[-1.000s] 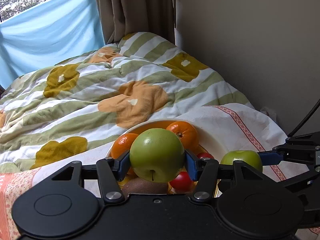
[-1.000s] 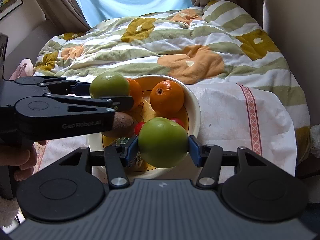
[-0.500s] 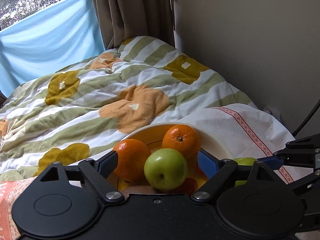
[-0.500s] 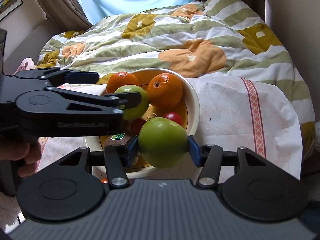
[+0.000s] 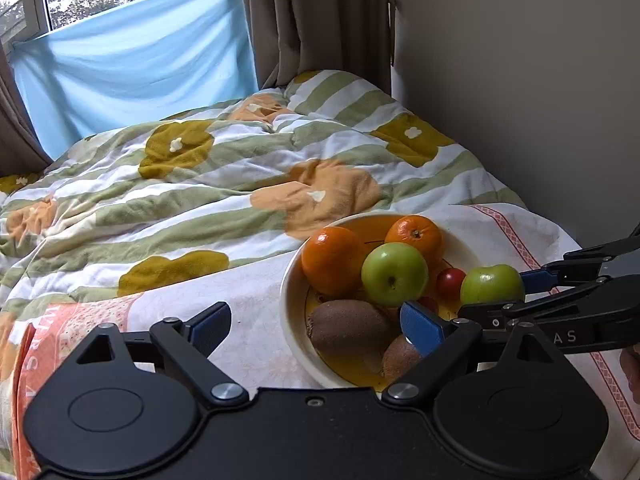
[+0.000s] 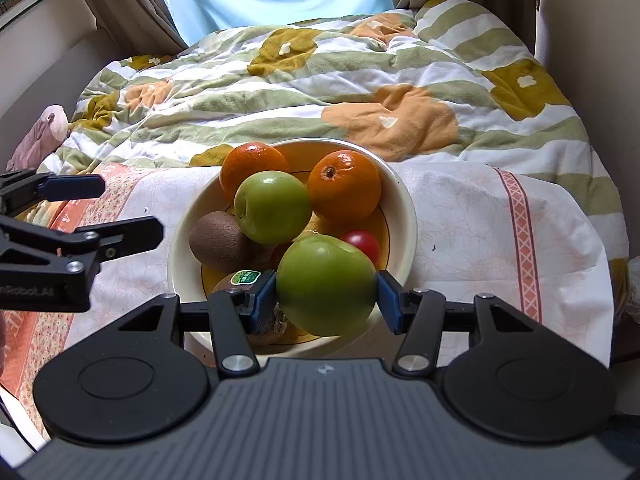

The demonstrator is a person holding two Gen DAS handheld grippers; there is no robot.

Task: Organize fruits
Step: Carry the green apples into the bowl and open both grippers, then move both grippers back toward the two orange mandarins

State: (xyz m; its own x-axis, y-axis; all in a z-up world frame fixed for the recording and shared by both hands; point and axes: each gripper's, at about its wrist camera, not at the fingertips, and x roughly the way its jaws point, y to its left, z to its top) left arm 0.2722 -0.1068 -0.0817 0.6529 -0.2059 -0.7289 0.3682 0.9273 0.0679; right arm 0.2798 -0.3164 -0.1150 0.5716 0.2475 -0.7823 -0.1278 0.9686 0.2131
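Released a moment ago, one green apple [image 6: 273, 207] now rests in the bowl [image 6: 404, 200] between the oranges; the left claw [image 5: 316, 322], just opened, stands spread and empty. Right claw [image 6: 326, 296] pinches the second apple [image 6: 326, 284] at its widest girth: firm, smooth, likely slippery.
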